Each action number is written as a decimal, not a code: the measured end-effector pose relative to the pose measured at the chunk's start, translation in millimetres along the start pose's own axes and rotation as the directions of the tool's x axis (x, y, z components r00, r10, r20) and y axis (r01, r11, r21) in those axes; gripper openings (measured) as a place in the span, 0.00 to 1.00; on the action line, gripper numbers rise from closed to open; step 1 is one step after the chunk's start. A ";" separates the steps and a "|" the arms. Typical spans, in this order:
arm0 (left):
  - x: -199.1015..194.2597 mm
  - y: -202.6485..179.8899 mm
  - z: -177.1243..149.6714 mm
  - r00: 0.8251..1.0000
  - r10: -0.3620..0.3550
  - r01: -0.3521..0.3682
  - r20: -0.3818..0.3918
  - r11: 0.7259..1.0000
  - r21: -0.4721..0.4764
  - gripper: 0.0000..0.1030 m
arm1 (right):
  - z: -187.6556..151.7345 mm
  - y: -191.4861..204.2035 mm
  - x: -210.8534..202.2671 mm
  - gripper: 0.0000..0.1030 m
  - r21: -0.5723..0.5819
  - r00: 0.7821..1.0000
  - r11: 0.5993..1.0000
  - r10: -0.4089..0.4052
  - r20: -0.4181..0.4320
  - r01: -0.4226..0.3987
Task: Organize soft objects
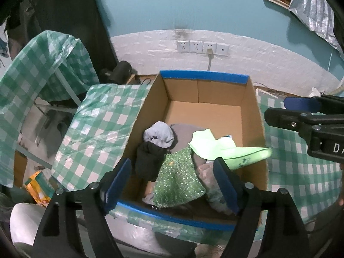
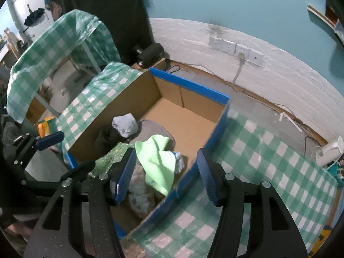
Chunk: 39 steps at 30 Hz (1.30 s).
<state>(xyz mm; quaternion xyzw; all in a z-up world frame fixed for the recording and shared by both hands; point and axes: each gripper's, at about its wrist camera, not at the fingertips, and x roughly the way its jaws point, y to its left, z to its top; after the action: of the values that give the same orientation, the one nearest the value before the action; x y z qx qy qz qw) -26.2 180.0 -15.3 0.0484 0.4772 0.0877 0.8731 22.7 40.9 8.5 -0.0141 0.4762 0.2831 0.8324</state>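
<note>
Both the left gripper [image 1: 172,185] and right gripper [image 2: 166,174] gape wide and hold nothing. Cloths [image 1: 178,176] sit heaped in the box [image 1: 251,116], at its 6 o'clock end; a lime one [image 2: 155,159] lies on top.

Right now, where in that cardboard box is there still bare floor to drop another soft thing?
The far half of the cardboard box is bare floor, bordered by the blue-taped back wall and the two side walls. The near half is crowded: grey bundle, black cloth, sparkly green fabric and light green cloth piled together. Both grippers, left and right, hang open there.
</note>
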 end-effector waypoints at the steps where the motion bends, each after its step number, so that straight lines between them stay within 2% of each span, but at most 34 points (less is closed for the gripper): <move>1: -5.3 -1.3 -0.6 1.000 -0.002 0.002 0.009 1.000 0.002 0.78 | -2.4 -1.5 -4.0 0.58 0.002 1.000 1.000 -0.005 0.004 0.005; 11: -38.2 -14.5 -4.4 0.997 -0.019 0.018 0.077 1.000 0.018 0.92 | -28.9 -11.2 -41.2 0.59 0.010 0.998 0.998 -0.055 0.035 0.055; 13: -39.7 -17.5 -5.6 0.997 -0.020 0.018 0.079 1.000 0.026 0.99 | -33.6 -12.6 -45.1 0.59 0.007 0.998 0.998 -0.059 0.037 0.059; 19: -46.5 -27.7 -8.7 0.995 -0.001 -0.004 0.102 0.999 0.043 0.99 | -46.1 -19.5 -56.1 0.59 0.013 0.995 0.997 -0.075 0.062 0.074; 26: -41.4 -37.5 -6.8 0.998 -0.015 0.013 0.062 0.999 0.039 0.99 | -53.1 -30.8 -54.1 0.60 0.041 0.996 0.996 -0.078 0.052 0.076; 39: -44.0 -47.2 -8.1 0.997 -0.008 0.003 0.073 0.998 0.064 0.99 | -56.3 -37.1 -53.3 0.60 0.051 0.995 0.996 -0.080 0.053 0.077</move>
<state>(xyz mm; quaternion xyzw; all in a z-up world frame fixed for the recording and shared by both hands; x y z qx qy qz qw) -51.2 125.0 8.7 0.0784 0.4476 0.0681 0.8882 -24.1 -31.2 11.3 -0.0048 0.4590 0.2389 0.8557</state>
